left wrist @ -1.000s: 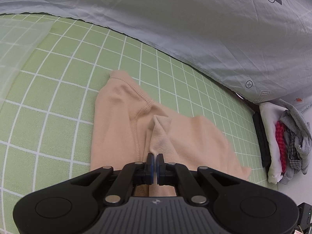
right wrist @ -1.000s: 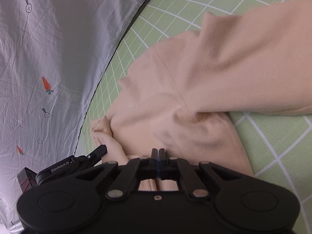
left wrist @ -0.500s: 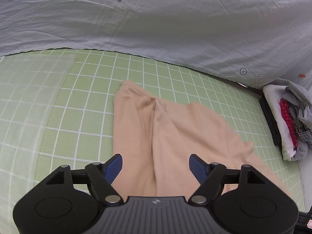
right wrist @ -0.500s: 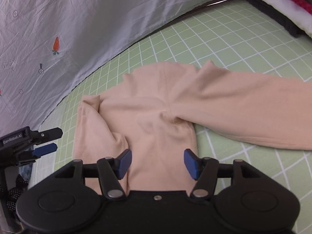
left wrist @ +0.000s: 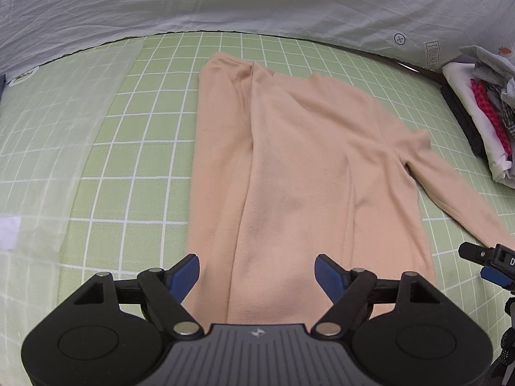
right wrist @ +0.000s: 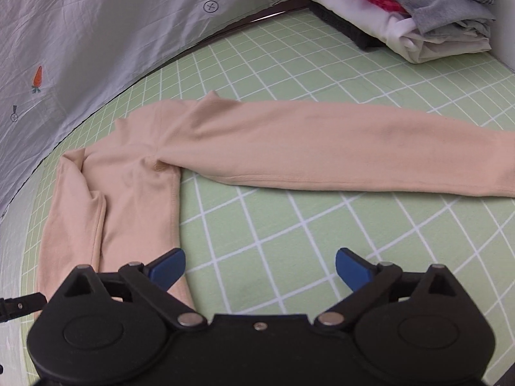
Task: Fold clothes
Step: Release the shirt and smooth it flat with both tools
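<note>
A peach long-sleeved garment (left wrist: 289,167) lies flat on the green grid mat (left wrist: 135,148). Its left side is folded inward over the body, and one long sleeve (right wrist: 338,148) stretches out to the right. My left gripper (left wrist: 257,273) is open, held above the garment's near hem with nothing between its blue pads. My right gripper (right wrist: 260,267) is open too, over bare mat just right of the garment's (right wrist: 128,193) side edge. Part of the right gripper (left wrist: 492,262) shows at the right edge of the left wrist view.
A stack of folded clothes (right wrist: 402,9), also in the left wrist view (left wrist: 482,96), sits at the far right of the mat. A grey sheet with small carrot prints (right wrist: 80,32) hangs behind. A translucent plastic sheet (left wrist: 48,122) covers the mat's left part.
Both grippers were shut on the peach fabric a second ago; they opened, let it go and drew back. The garment now lies flatter, its sleeve spread out to the right.
</note>
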{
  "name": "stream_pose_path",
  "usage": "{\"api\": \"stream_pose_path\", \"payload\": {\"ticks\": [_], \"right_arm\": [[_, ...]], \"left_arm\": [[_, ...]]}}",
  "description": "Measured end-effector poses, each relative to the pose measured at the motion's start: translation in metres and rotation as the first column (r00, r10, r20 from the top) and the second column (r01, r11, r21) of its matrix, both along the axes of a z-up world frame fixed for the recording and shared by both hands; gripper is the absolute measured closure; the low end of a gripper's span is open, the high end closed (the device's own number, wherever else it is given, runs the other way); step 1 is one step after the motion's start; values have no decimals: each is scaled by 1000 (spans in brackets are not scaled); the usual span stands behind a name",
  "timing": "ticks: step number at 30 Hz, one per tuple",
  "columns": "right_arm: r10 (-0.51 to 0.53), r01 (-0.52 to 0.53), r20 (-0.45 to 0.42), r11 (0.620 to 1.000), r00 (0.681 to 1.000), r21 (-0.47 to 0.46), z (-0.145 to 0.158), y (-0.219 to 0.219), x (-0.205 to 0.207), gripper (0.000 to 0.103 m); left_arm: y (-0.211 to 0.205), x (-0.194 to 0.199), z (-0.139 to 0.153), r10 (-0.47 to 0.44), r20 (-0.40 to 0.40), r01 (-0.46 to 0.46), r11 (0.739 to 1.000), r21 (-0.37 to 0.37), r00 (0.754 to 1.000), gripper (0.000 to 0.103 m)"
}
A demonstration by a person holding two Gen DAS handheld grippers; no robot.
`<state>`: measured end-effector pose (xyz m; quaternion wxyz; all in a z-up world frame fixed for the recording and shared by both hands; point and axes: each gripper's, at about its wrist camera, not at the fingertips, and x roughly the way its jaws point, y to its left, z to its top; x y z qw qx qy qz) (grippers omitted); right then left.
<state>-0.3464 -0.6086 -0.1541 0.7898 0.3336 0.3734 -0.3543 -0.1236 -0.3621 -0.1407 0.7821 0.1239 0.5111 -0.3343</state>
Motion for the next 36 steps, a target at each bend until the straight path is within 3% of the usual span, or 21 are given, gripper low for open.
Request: {"api": "stream_pose_path", "payload": {"ticks": [8,14,21,28,36], "right_arm": [[-162,161,-13,986,987,-50,-9,-38,-25,1],[-271,265,-6,945,963,-193,-3,-69,-31,1],[-350,327,-56,912,935,-248,-15,-109,-57,0],[-404,358,-104,883,909,-302,-28,-126,-92,0],[-401,355,-93,880,911,-316,-30,-131,-95,0]], "left_arm": [[-8,-1,-9,15,5,-15,997,69,1000,24],[-24,16,-13,28,10,-29,992,120,1000,24],[-40,10,-29,12,4,-12,982,190,1000,19],[-46,17,-35,56,-17,-52,979,199,998,9],[-59,26,-43,93,-39,-83,975,206,995,1]]}}
